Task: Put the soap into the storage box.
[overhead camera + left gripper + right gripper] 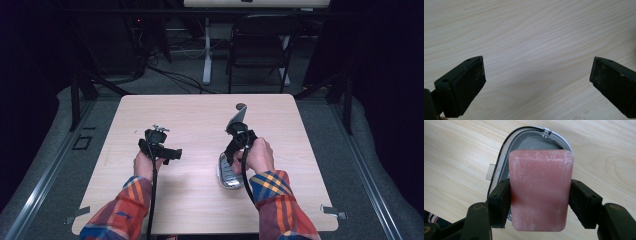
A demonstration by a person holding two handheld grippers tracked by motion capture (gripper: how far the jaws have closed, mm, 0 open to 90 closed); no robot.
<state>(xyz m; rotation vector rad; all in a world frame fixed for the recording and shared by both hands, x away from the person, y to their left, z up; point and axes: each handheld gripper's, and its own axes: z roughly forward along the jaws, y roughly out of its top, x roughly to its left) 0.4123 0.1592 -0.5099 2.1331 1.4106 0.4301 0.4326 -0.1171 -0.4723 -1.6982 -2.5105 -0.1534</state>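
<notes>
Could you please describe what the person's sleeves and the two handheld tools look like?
Both sleeves are plaid in red, orange, blue and yellow. The left tool is black, with a small metal fitting on top and thick, flat-faced, scuffed jaws with small holes. The right tool is black too, with ribbed jaw faces and a grey three-cornered plate on top. A black cable trails from each.

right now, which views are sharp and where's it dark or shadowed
High view: table evenly lit, surroundings nearly black, picture soft. Left gripper view: a faint shadow on the wood between the left gripper jaws. Right gripper view: pink soap bar sharp, held in the right gripper above the soap dish.
</notes>
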